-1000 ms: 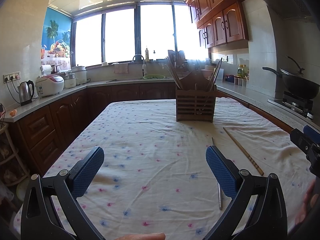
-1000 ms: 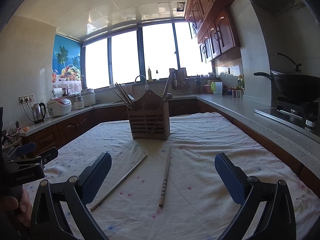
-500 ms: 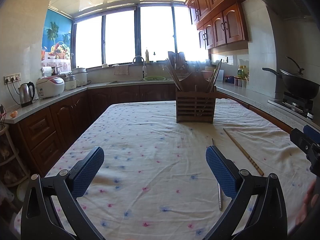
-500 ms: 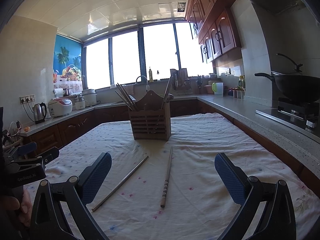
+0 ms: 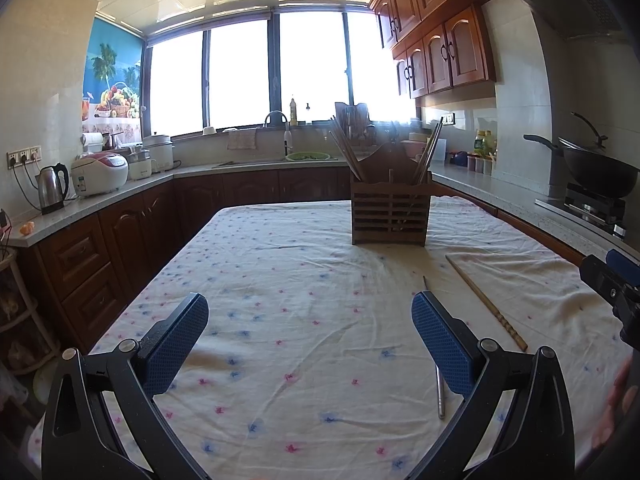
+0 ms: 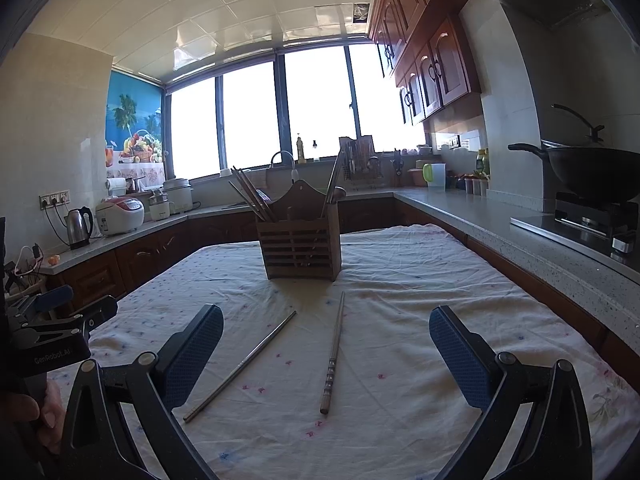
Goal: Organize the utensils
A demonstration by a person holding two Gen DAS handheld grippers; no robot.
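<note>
A slatted wooden utensil holder stands upright near the table's far end, with chopsticks leaning in both sides. A metal chopstick and a wooden chopstick lie apart on the cloth in front of it. My left gripper is open and empty above the cloth, the metal chopstick partly hidden behind its right finger. My right gripper is open and empty, with both loose chopsticks lying between its fingers further ahead.
The table wears a white flowered cloth. Counters run round the room: a kettle and rice cooker at left, a sink at the back, a wok on a stove at right. Each gripper shows at the edge of the other's view.
The right wrist view has shifted slightly, so the holder and chopsticks sit a touch further right and higher. The left gripper has barely moved. Both stay open.
</note>
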